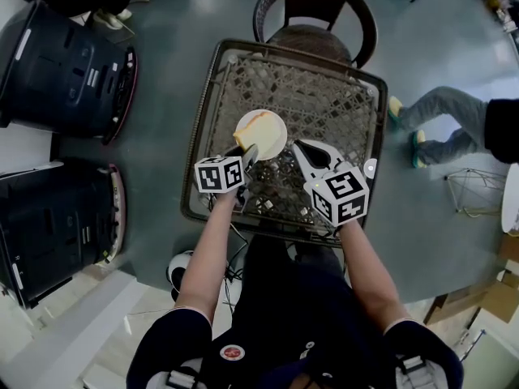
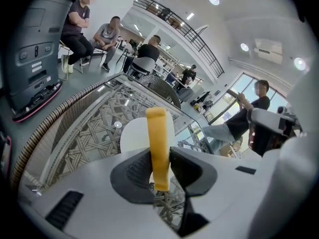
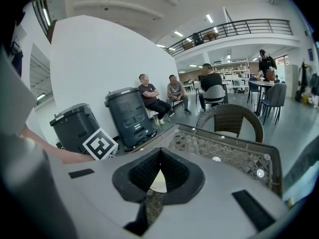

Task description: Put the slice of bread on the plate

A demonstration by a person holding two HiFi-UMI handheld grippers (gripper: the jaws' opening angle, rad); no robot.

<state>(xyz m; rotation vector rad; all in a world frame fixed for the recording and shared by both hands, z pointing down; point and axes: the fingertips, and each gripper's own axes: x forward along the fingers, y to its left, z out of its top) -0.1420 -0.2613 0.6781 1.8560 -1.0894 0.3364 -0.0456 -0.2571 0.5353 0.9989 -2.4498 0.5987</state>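
Observation:
A yellowish slice of bread (image 2: 158, 143) stands on edge between the jaws of my left gripper (image 2: 160, 158), which is shut on it. In the head view the bread (image 1: 250, 126) hangs over the left part of the round white plate (image 1: 269, 136) on the table, with the left gripper (image 1: 247, 154) just below the plate's near edge. The plate (image 2: 135, 133) lies right behind the bread in the left gripper view. My right gripper (image 1: 302, 147) rests beside the plate's right side; its jaws (image 3: 159, 156) are shut with nothing in them.
The square table (image 1: 204, 112) has a wicker lattice under glass and a raised rim. A wicker chair (image 1: 316, 10) stands at its far side. Two dark machines (image 1: 69, 67) stand on the floor at left. A person's legs (image 1: 442, 124) are at right.

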